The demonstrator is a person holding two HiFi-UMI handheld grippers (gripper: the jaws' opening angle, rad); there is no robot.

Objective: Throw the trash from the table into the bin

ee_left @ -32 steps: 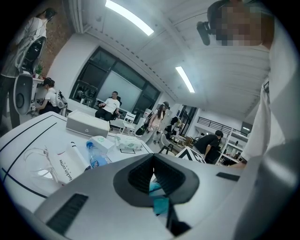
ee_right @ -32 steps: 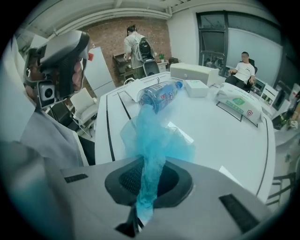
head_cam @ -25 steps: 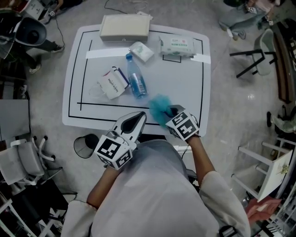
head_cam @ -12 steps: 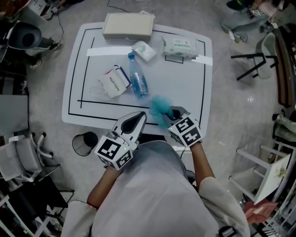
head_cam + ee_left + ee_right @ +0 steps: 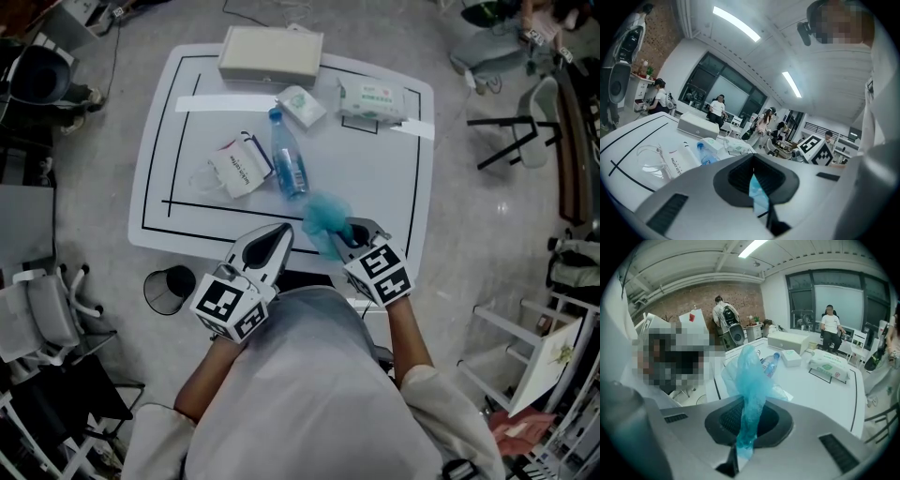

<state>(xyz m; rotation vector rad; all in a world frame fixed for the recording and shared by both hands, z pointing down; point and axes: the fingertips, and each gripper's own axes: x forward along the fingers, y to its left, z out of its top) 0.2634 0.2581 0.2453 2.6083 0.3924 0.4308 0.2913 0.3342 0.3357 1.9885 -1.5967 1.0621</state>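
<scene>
1. The blue bag [image 5: 326, 217] is crumpled and pinched at its lower end in the right gripper [image 5: 345, 236]. It stands up out of the jaws over the near edge of the desk [image 5: 394, 178].
2. In the right gripper view the jaws are narrow and clamped on the bag [image 5: 749, 380], whose loose end billows above them.
3. The left gripper [image 5: 277, 240] is just to the left of the bag, also at the desk's near edge. Its jaws are pressed together and hold nothing. In its own view a sliver of blue shows in the notch above where they meet.
4. The bin [image 5: 169, 289] is black and round. It stands on the floor off the desk's near left corner, to the left of the left gripper and well apart from the bag.
5. A bottle [image 5: 289, 165] lies on its side mid-desk, beyond the bag, with its blue cap pointing away from the person.
6. A white paper bag [image 5: 239, 169] with handles lies flat just beside the bottle on the left.
7. Along the far side of the desk are a box [image 5: 272, 56], a small packet [image 5: 300, 105] in front of it and a wipes pack [image 5: 373, 99] to the right.
</scene>
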